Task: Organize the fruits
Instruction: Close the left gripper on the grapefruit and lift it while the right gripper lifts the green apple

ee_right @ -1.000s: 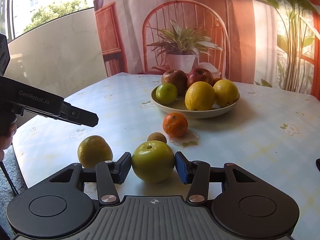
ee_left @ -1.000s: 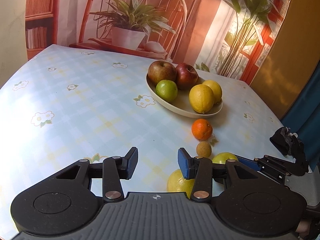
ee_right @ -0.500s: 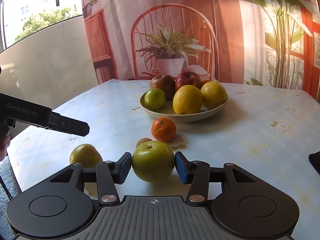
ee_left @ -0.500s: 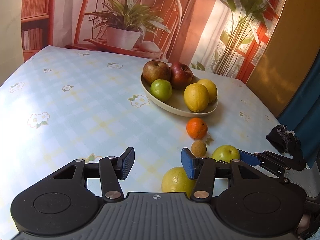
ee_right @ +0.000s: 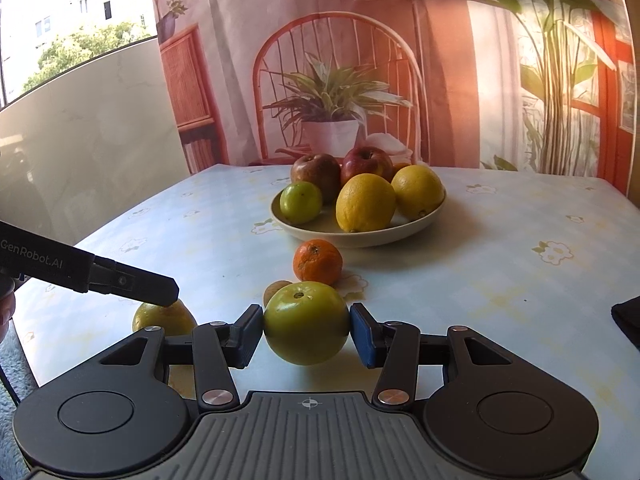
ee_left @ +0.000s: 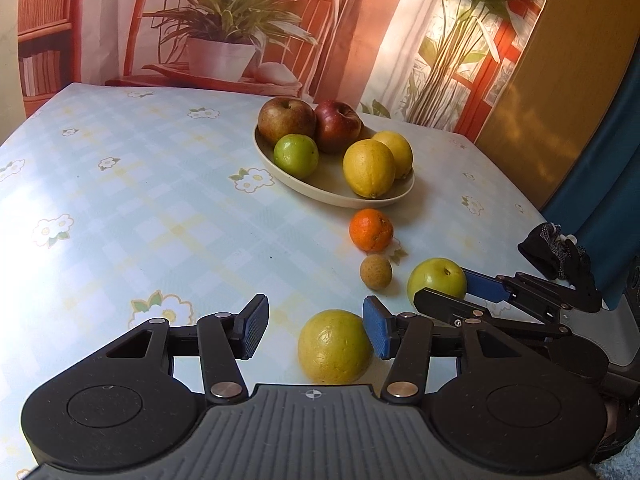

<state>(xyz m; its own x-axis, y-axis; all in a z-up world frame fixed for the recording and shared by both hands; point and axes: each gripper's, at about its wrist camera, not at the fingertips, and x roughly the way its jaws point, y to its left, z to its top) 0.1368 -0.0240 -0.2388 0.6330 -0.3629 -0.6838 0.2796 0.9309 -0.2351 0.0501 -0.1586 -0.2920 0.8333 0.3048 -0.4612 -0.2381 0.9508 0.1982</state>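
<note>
While our right gripper clamps a smooth, waxy green apple between its blue ribbed pads, our left gripper stands spread wide, grasping nothing. Its right pad sits just beside a dimpled yellow citrus resting on the table, its left pad well clear. We take the shallow cream bowl as our landmark: it lies beyond both grippers on the glossy, flower-printed checked tablecloth. Inside it we see two pebbly lemons, a small green apple, a russet brown apple and a red apple. Just in front of the bowl rests a bumpy tangerine; nearer us from the bowl, past the tangerine, lies a small round tan fruit, which in the right wrist view is mostly hidden behind the gripped apple. The yellow citrus there is partly covered by the left gripper's dark finger and our own gripper body. A black object at the right edge is cut off and unidentifiable.
</note>
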